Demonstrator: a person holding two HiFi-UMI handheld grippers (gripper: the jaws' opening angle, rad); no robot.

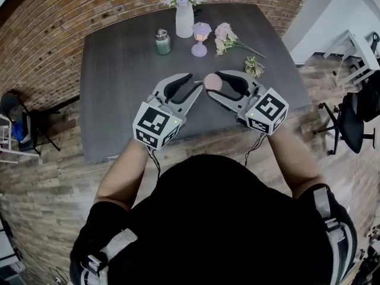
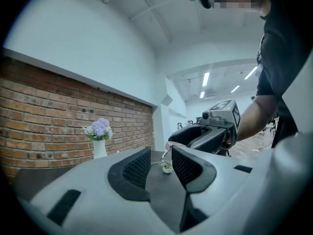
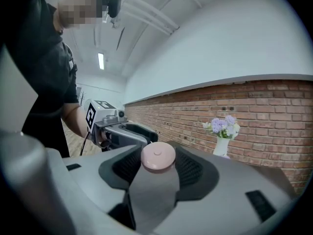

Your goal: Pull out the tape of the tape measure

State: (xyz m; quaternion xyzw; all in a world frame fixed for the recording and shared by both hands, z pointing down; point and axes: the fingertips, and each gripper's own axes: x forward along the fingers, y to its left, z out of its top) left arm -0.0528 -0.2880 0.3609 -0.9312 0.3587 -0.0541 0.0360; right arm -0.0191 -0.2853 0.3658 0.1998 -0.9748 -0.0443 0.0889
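The tape measure (image 1: 212, 82) is a small round pink case, and my right gripper (image 1: 212, 84) is shut on it above the dark table (image 1: 119, 70). In the right gripper view the pink case (image 3: 158, 156) sits clamped between the ribbed pads of that gripper (image 3: 158, 163). My left gripper (image 1: 195, 82) is just left of the case, tips almost touching it, jaws apart. In the left gripper view nothing is pressed between the pads of the left gripper (image 2: 161, 161). A sliver of the pink case (image 2: 168, 146) shows just past its right jaw tip, with a thin strand hanging from it.
At the table's far side stand a white vase of purple flowers (image 1: 184, 13), a small green jar (image 1: 163, 42), a purple lantern-shaped ornament (image 1: 200, 38) and a loose flower sprig (image 1: 233, 40). The table's front edge is close below the grippers. A black chair (image 1: 349, 123) stands at the right.
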